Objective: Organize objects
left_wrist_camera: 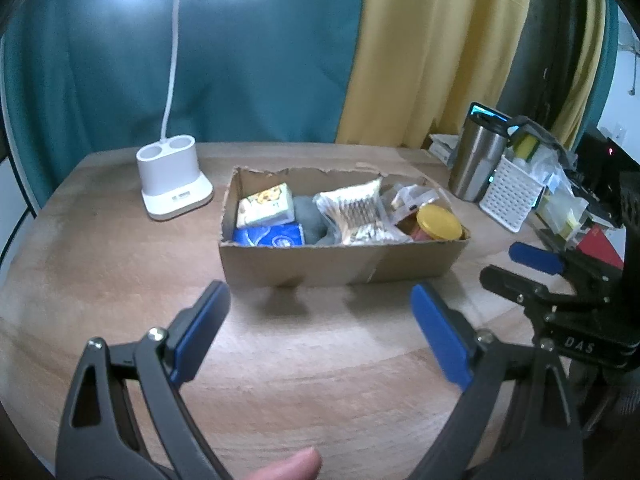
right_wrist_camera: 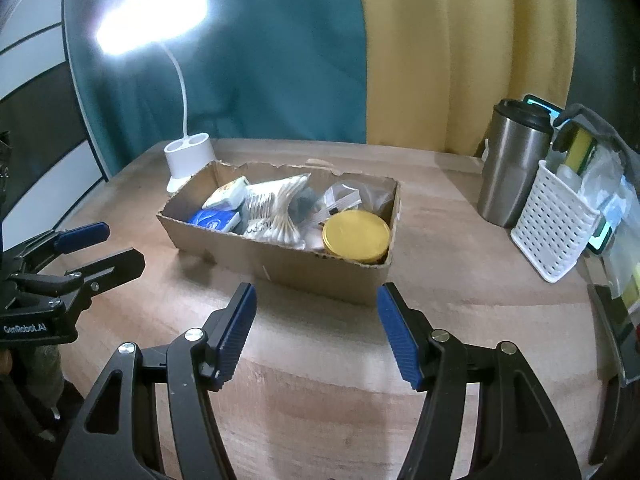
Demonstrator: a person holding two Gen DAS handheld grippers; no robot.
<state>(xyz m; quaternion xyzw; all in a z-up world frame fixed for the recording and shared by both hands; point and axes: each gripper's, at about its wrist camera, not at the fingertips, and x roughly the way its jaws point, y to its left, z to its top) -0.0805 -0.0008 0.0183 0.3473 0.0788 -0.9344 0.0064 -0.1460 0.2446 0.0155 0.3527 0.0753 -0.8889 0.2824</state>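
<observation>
1. A wooden table (left_wrist_camera: 120,264) fills the lower half of both views, backed by a teal curtain (left_wrist_camera: 260,60) and a yellow curtain (left_wrist_camera: 432,52) in the upper part of the frame.
2. A cardboard box (left_wrist_camera: 340,264) is seen at mid-frame in the left wrist view, open at the top, its long axis running left to right; in the right wrist view the same box (right_wrist_camera: 312,276) runs from centre left down toward centre right.
3. The left gripper (left_wrist_camera: 320,328) is held low above the table at the bottom of its view, aimed at the box, its blue-padded jaws spread wide with nothing between them.
4. The right gripper (right_wrist_camera: 316,328) is held likewise at the bottom of its view, jaws well apart and empty, just short of the box's near wall.
5. "DAS" is read on the right gripper's body at the right edge of the left wrist view; "GenRobot.AI" is read on the left gripper's body at the left edge of the right wrist view.
6. A white desk lamp (left_wrist_camera: 172,184) stands lit at the upper left, near the box's left end.
7. A steel tumbler (right_wrist_camera: 512,168) and a white perforated basket (right_wrist_camera: 552,232) stand at the right.
8. Inside the box lie a yellow-lidded jar (right_wrist_camera: 356,234) at the right end, a bag of cotton swabs (right_wrist_camera: 276,208) at the centre, and a blue packet (right_wrist_camera: 214,218) at the left end; their print is too blurred to read.
</observation>
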